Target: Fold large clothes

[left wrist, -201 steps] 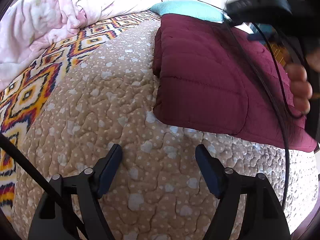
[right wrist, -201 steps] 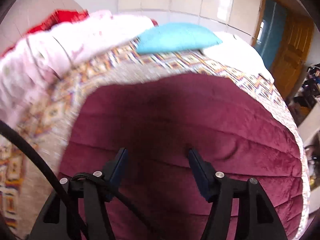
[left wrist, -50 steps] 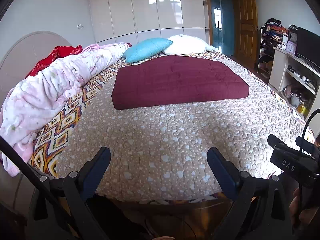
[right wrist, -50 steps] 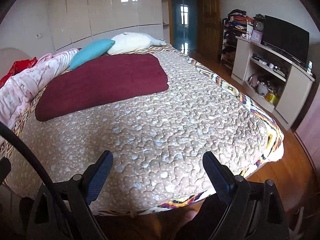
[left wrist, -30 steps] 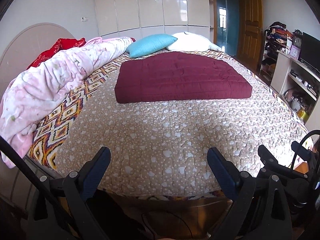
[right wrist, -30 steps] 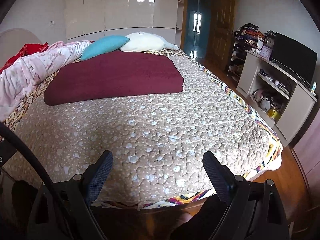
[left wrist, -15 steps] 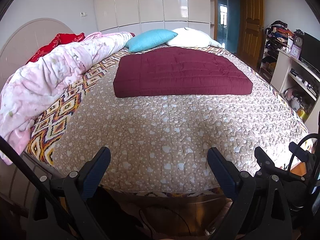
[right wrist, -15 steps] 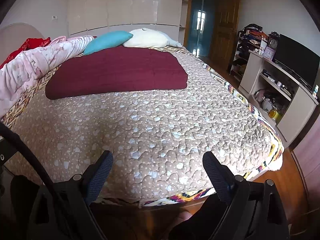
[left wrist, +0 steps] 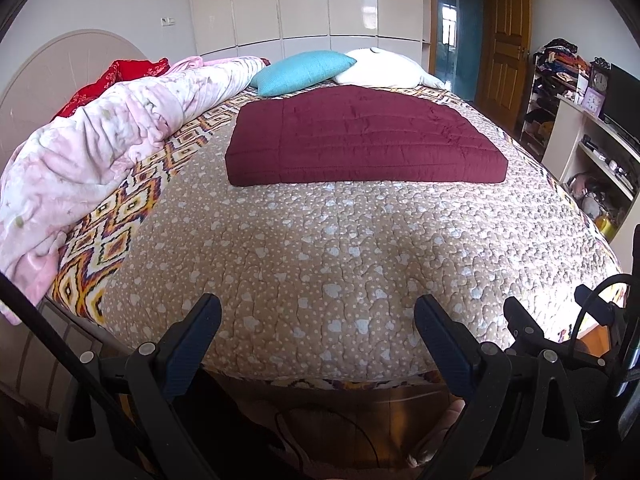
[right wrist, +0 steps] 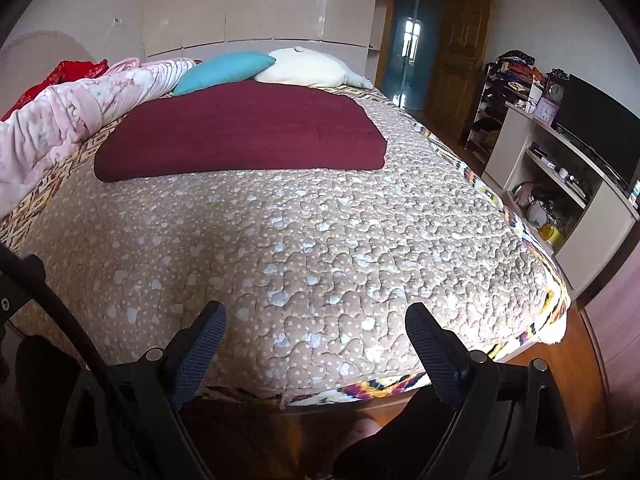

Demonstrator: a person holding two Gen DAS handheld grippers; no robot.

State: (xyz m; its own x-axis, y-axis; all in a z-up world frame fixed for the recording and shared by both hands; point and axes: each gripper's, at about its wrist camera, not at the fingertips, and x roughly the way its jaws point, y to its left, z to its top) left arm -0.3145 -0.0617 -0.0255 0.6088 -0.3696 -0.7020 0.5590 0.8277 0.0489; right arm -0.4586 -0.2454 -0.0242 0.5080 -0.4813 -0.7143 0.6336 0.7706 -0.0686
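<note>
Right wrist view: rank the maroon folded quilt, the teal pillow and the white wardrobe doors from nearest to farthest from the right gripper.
1. Maroon folded quilt: lies flat mid-bed, ahead and slightly left of the right gripper.
2. Teal pillow: just behind the quilt's far edge, at the head of the bed, left of centre.
3. White wardrobe doors: along the back wall, beyond the bed.
</note>
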